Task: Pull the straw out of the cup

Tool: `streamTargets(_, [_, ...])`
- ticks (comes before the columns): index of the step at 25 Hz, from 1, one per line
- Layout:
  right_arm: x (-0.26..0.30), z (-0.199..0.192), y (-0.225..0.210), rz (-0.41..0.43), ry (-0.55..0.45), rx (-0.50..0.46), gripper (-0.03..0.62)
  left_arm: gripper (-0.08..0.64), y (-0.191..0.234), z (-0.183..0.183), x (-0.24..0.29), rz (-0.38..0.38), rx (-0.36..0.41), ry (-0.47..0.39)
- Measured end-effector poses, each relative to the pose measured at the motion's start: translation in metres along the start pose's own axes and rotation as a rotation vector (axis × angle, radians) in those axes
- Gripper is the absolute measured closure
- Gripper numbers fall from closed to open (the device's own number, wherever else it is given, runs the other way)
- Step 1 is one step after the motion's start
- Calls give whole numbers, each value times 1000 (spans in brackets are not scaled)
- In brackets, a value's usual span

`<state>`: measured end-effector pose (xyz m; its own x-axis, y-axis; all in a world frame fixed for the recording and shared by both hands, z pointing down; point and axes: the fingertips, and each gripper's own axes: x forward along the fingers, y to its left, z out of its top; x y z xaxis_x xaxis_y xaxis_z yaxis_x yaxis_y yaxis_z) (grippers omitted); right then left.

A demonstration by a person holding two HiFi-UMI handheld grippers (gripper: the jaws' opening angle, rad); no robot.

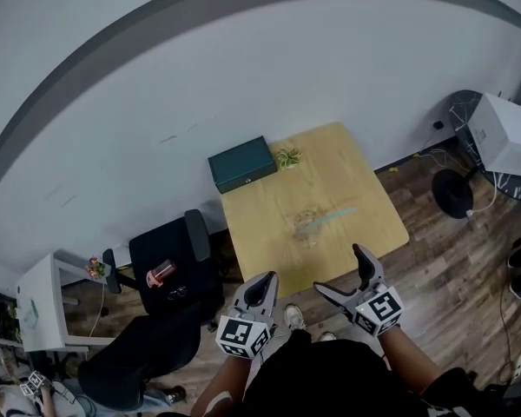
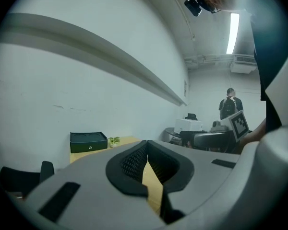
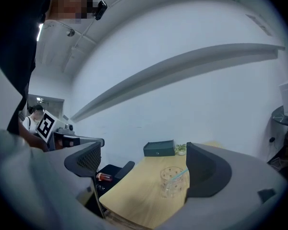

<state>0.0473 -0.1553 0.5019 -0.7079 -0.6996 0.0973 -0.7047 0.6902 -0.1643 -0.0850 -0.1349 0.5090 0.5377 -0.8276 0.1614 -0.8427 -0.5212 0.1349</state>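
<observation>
A clear cup (image 1: 306,224) stands on the wooden table (image 1: 365,181), and a light blue straw (image 1: 334,215) leans out of it to the right. Both grippers hover short of the table's near edge. My left gripper (image 1: 260,285) is shut with nothing in it; in the left gripper view its pads (image 2: 134,159) meet with only a sliver of table showing. My right gripper (image 1: 340,274) is open and empty. In the right gripper view the cup (image 3: 173,180) and straw (image 3: 180,175) sit ahead of the right gripper (image 3: 144,169), close to its right finger, well beyond the fingertips.
A dark green box (image 1: 241,164) and a small plant (image 1: 287,156) sit at the table's far edge by the wall. A black office chair (image 1: 169,268) carrying a red bottle (image 1: 161,273) stands left of the table. A white box (image 1: 504,133) and cables lie at the right.
</observation>
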Motion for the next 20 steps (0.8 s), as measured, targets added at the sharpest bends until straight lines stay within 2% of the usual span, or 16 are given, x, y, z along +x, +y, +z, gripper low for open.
streamTargets(3, [27,-12,-12,0,33,13,35,540,23,6,23,-13,2,-1])
streamTargets(7, [53,-33,-34,-59,63,87,35,540,50,1,42,-21,-36,20])
streamTargets(10, [66,-53,-54,-108,83,180,35,540,53,-6,53,-53,-35,43])
streamTargets(16, [73,-74,-98,-212,61,405,40,540,57,4,70,-87,-19,24])
streamTargets(20, [80,-88,-124,-233,54,546,58,540,67,-3,82,-70,-5,54])
